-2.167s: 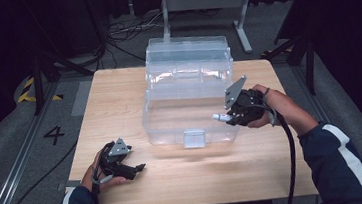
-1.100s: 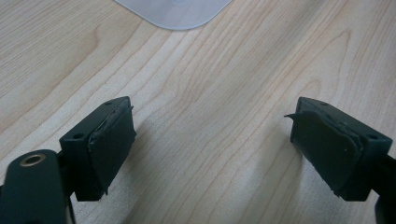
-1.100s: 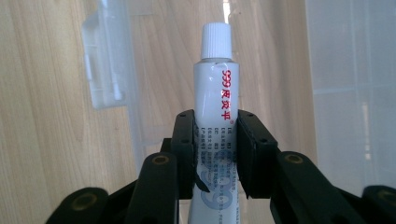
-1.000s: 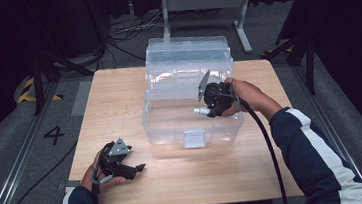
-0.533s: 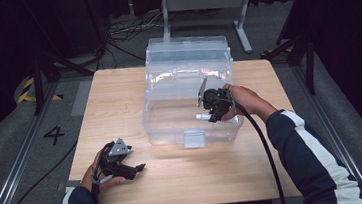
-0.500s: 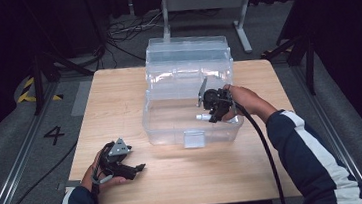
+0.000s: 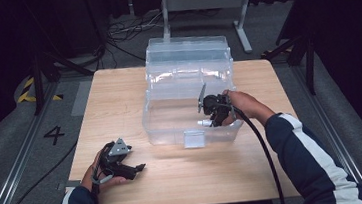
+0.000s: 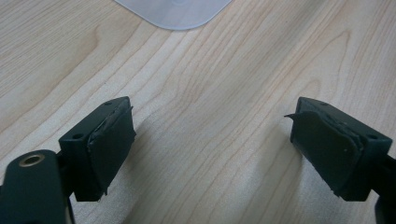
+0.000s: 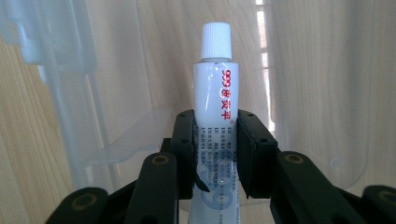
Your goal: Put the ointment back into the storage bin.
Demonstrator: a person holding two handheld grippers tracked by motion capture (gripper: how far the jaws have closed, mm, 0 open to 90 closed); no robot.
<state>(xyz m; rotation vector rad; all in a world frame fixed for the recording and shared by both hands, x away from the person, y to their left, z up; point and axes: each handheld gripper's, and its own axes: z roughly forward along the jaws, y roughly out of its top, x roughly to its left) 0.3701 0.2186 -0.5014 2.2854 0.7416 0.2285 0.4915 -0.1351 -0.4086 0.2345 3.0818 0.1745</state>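
Right now my right gripper [image 7: 210, 122] is clamped on a small white tube [image 9: 216, 100], with both black pads pressed flat against its sides, about midway along its body. In the right gripper view the tube runs straight out along the line of my jaws, so its long axis matches the gripper's own. Its ribbed white cap [image 9: 215, 41] points away from me, and the crimped end sits back between the jaws. Red printed characters run lengthwise down the side that faces the camera.

From the high view, the tube lies roughly level over the clear plastic bin [image 7: 171, 128], its cap end [image 7: 201, 123] pointing toward the left side of the table [image 7: 118, 98]. My right hand [image 7: 242, 107] reaches in over the bin's right wall. The tube seems to sit just inside the near part of the bin, above its floor, though through the clear walls I cannot say whether it touches anything below.

My left gripper [image 7: 134, 167] rests on the table near the front left, well apart from the bin, held in my left hand [image 7: 100, 172]. In the left gripper view its fingers [image 8: 109, 142] stand wide apart with bare wood between them, and a pale rounded corner [image 8: 175, 9] shows at the top.
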